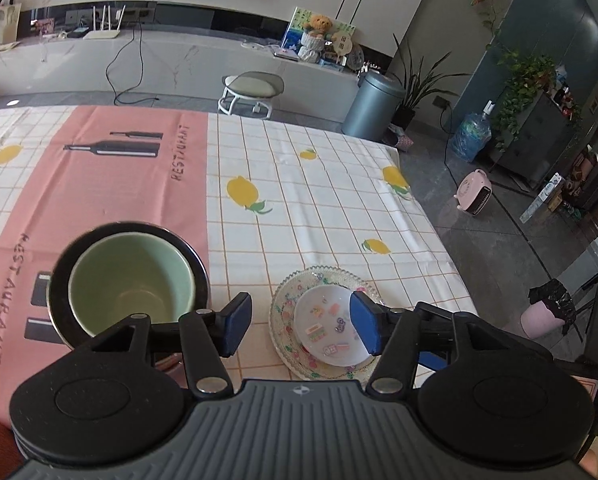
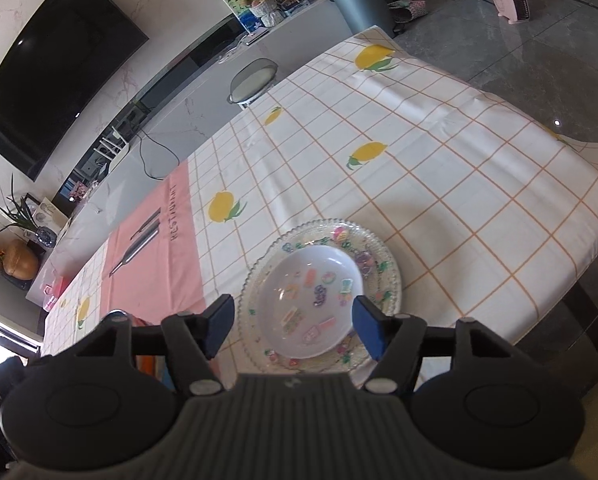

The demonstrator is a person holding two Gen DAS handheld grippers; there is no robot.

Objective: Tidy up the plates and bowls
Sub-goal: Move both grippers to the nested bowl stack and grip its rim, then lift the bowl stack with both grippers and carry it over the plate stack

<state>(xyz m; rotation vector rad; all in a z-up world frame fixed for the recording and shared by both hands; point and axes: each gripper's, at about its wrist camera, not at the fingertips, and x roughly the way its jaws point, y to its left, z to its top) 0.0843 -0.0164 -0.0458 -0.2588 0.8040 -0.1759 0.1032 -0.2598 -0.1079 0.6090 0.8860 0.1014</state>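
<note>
Nearest, the left tool (image 1: pixel 299 326) and the right tool (image 2: pixel 293 330) both stand released, jaws wide, blue pads pressing on nothing. Just past them, on the worktop (image 2: pixel 459 184) with its checked lemon cloth, one small white bowl (image 2: pixel 311 304) printed with coloured motifs sits mouth up inside one clear glass plate (image 2: pixel 383 280) lying flat; being round, neither has a long axis. To the left, well apart from that pair, one green bowl (image 1: pixel 131 280) stands upright, nested in one dark bowl (image 1: pixel 197 264) on the pink panel. Two stacks in all.
</note>
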